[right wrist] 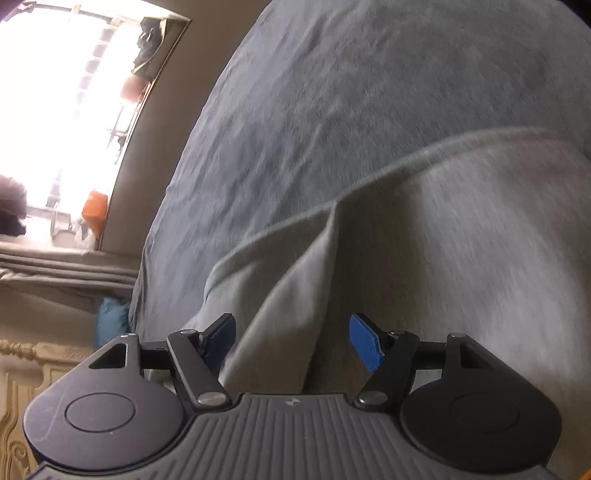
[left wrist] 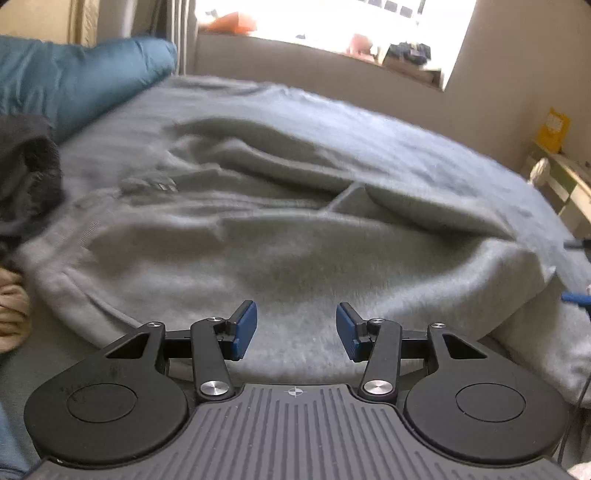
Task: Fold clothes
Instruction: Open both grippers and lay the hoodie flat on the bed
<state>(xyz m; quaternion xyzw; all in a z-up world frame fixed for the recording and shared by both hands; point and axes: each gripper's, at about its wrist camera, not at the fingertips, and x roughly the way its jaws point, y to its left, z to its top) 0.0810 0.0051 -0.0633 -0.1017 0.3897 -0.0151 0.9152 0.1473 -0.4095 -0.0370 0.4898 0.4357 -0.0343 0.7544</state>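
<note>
A light grey sweatshirt (left wrist: 280, 236) lies rumpled on a grey-blue bed cover (left wrist: 424, 147), with folds and a small dark print near its left side. My left gripper (left wrist: 296, 328) hovers low over the near part of the sweatshirt, open, with nothing between its blue pads (left wrist: 244, 328). In the right wrist view the same sweatshirt (right wrist: 443, 229) covers the lower right, its edge lying on the bed cover (right wrist: 332, 92). My right gripper (right wrist: 293, 341) is open wide, and a raised ridge of the grey fabric runs between its fingers without either pad pressing on it.
A blue pillow (left wrist: 81, 77) and a dark garment (left wrist: 26, 173) lie at the bed's left, with beige cloth (left wrist: 11, 310) below them. A beige wall and bright window (left wrist: 332, 22) stand beyond the bed. A shelf with a yellow item (left wrist: 552, 129) is at the right.
</note>
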